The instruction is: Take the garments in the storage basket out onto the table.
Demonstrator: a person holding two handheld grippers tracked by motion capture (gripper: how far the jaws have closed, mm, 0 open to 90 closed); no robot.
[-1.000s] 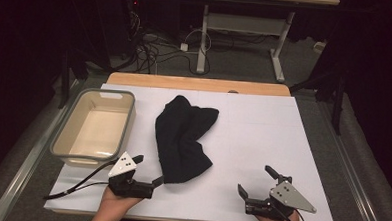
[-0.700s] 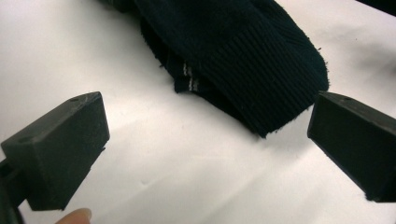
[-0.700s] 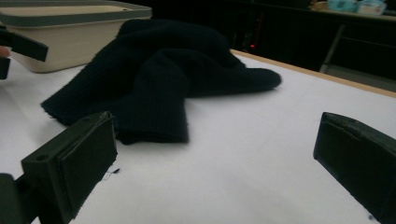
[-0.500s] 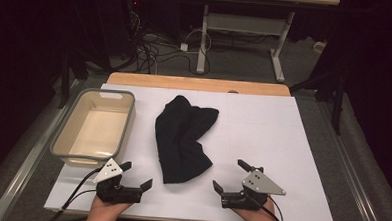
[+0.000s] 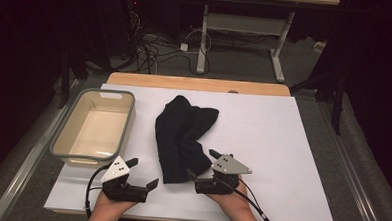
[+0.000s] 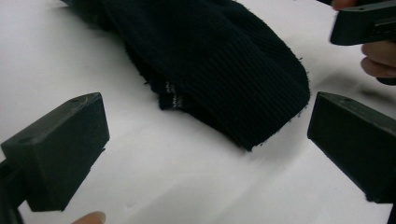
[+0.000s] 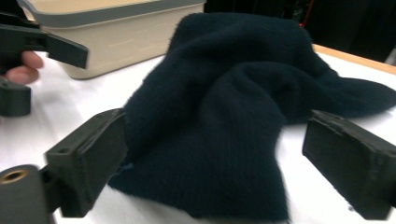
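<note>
Both grippers close in on the black knit cloth, jaws spread wide.

The black knit cloth lies crumpled mid-table on the white sheet, its near end between the two tools. The right gripper is at that end's edge, jaws wide; whether it touches is unclear. The left gripper sits just beside it, wide and empty. A beige tub stands at the left.

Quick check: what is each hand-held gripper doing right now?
Left hand-held gripper: open, holding nothing, beside the black knitted cloth.
Right hand-held gripper: open, jaws astride the cloth's near end.
</note>
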